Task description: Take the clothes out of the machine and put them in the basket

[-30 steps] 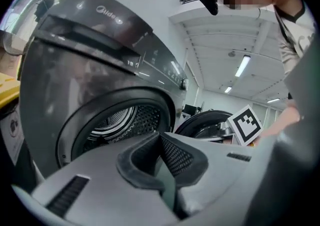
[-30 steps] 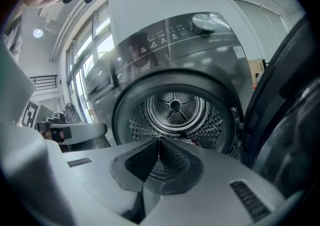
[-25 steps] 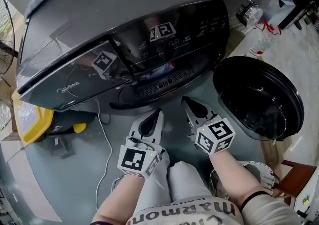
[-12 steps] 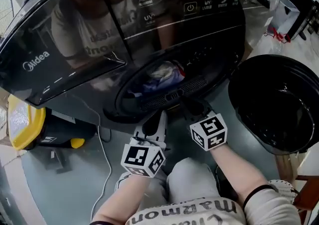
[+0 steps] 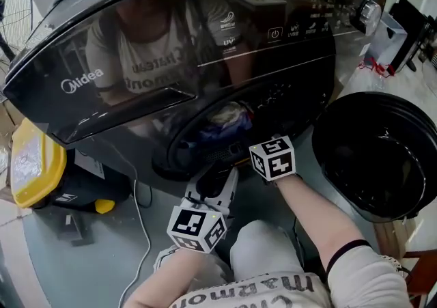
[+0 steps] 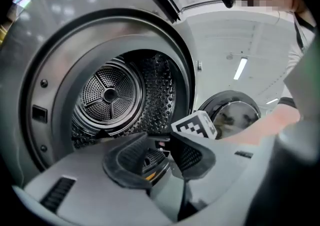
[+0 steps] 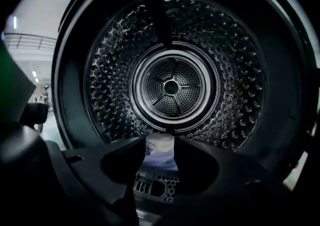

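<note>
A heap of white and blue clothes [image 5: 229,117] lies low in the drum of the dark front-loading machine [image 5: 136,61]. My right gripper reaches into the door opening. Only its marker cube [image 5: 273,158] shows in the head view. In the right gripper view my right gripper [image 7: 160,145] has just been opening and is open, with the clothes [image 7: 159,159] showing beyond the gap, untouched. My left gripper [image 5: 220,180] hangs just below the opening's rim. It has also just been opening, and in its own view my left gripper [image 6: 160,142] is open with nothing between the jaws.
The machine's round black door [image 5: 379,156] stands swung open at the right. A perforated lint grille [image 7: 150,187] sits at the drum's front lip. A yellow container [image 5: 31,163] and a white cable [image 5: 140,211] are on the floor at the left.
Both grippers were shut in front of the machine and now stand open. The right one has moved up into the door opening. The left has stayed just below it.
</note>
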`<action>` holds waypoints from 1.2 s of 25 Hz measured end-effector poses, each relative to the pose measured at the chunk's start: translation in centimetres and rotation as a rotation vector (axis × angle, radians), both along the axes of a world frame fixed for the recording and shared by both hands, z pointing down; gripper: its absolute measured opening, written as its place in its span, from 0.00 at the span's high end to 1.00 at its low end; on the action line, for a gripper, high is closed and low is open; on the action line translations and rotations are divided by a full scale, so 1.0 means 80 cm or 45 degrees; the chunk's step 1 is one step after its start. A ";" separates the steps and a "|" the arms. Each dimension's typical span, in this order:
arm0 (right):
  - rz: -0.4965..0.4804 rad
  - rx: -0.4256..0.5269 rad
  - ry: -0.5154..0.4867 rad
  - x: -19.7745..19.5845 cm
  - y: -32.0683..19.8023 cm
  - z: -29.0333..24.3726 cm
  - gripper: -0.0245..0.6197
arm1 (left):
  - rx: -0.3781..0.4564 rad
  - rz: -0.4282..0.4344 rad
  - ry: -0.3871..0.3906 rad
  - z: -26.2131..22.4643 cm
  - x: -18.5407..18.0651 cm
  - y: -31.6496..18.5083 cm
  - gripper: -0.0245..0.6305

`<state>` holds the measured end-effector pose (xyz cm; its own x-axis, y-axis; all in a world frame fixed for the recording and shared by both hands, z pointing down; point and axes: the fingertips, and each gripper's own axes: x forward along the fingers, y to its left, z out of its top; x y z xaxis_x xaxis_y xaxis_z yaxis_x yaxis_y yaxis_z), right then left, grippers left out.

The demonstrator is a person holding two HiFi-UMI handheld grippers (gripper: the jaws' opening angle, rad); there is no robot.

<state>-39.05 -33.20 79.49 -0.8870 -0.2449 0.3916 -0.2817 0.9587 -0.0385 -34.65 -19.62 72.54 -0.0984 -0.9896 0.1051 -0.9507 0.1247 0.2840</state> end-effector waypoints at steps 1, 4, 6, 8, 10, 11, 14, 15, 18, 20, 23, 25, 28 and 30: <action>0.001 0.019 0.026 -0.010 -0.004 0.002 0.66 | 0.008 -0.011 -0.003 -0.002 -0.004 0.003 0.75; -0.002 0.039 0.111 -0.040 -0.015 0.012 0.66 | 0.022 -0.044 -0.012 -0.004 -0.013 0.013 0.75; -0.015 0.034 0.173 -0.054 -0.019 0.026 0.66 | 0.024 -0.062 -0.010 -0.002 -0.017 0.021 0.75; -0.024 0.040 0.226 -0.064 -0.022 0.037 0.66 | 0.026 -0.066 -0.016 -0.001 -0.017 0.026 0.75; -0.019 0.034 0.257 -0.072 -0.025 0.044 0.66 | 0.025 -0.060 -0.030 -0.002 -0.016 0.032 0.75; -0.010 0.019 0.271 -0.075 -0.026 0.049 0.66 | 0.024 -0.057 -0.035 -0.002 -0.016 0.034 0.75; 0.043 -0.034 0.321 -0.081 -0.033 0.061 0.64 | 0.027 -0.051 -0.039 -0.004 -0.015 0.039 0.75; 0.065 -0.041 0.348 -0.081 -0.035 0.065 0.63 | 0.030 -0.050 -0.041 -0.006 -0.014 0.041 0.75; 0.115 -0.050 0.422 -0.085 -0.041 0.075 0.59 | 0.040 -0.050 -0.043 -0.009 -0.012 0.044 0.75; 0.117 -0.040 0.447 -0.090 -0.039 0.080 0.58 | 0.043 -0.052 -0.044 -0.011 -0.012 0.045 0.75; 0.091 0.048 0.613 -0.085 -0.039 0.094 0.58 | 0.043 -0.057 -0.045 -0.012 -0.011 0.047 0.75; 0.056 0.125 0.716 -0.081 -0.037 0.105 0.61 | 0.042 -0.064 -0.044 -0.010 -0.011 0.049 0.75; -0.009 0.260 0.815 -0.079 -0.037 0.114 0.75 | 0.036 -0.089 -0.034 -0.006 -0.014 0.053 0.75; -0.047 0.341 0.842 -0.078 -0.035 0.116 0.82 | 0.036 -0.100 -0.032 -0.005 -0.016 0.056 0.75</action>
